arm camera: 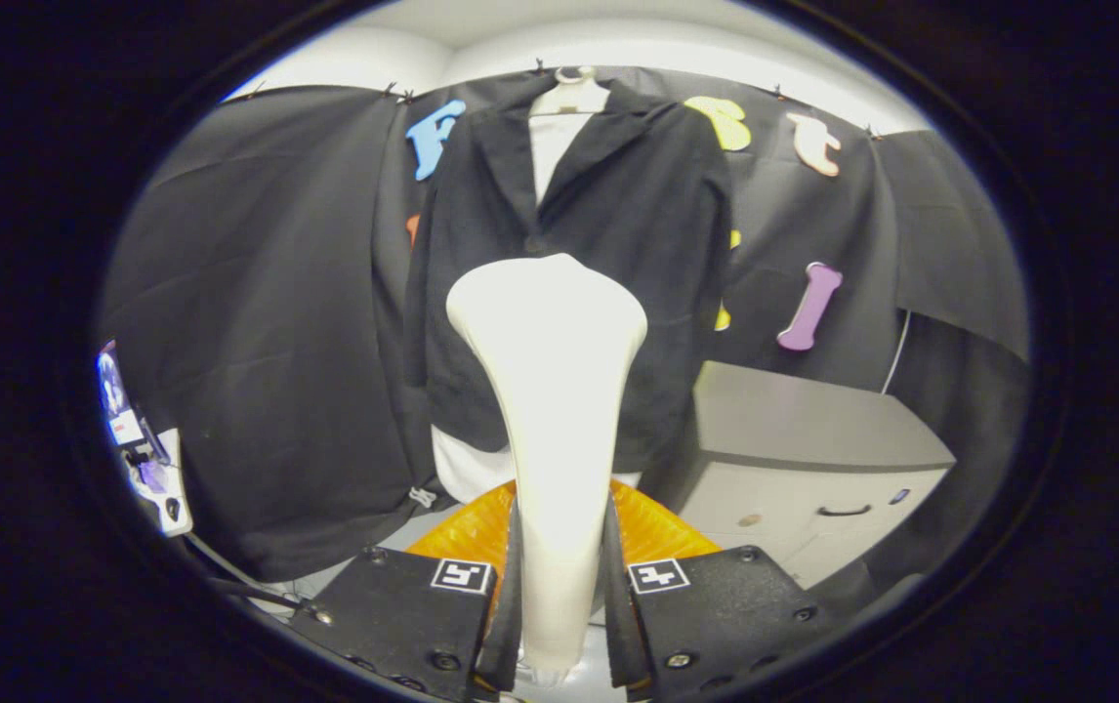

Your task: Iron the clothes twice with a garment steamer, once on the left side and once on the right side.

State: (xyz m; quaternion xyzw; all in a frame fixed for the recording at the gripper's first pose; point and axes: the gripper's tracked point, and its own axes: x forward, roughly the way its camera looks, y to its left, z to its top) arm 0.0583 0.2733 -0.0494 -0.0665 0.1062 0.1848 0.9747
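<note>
Upright between the gripper (559, 596) fingers (423, 605), a white, smooth plastic garment steamer (550, 391) is gripped by its narrow handle, with both fingers pressed against its sides. The steamer's broad, rounded head is seen rising well above the fingertips and is turned toward the clothing beyond it. A black tailored jacket with notched lapels (618, 244) is hung on a pale hanger (571, 93) against the black cloth wall (267, 322), with a white shirt (550, 146) shown at the open collar and again below the hem. The jacket is centred straight ahead of the fingers, its lower middle hidden behind the steamer head; whether the head is touching the fabric cannot be told. An orange ribbed object (467, 532) is glimpsed just ahead of the fingers, low on both sides of the handle. A grey cabinet with a dark drawer handle (813, 459) is placed beside the jacket on the right, near the wall. A white cable (896, 351) is seen running down the cloth behind the cabinet. Some small equipment (145, 459) is visible far to the left, too blurred to be identified.
</note>
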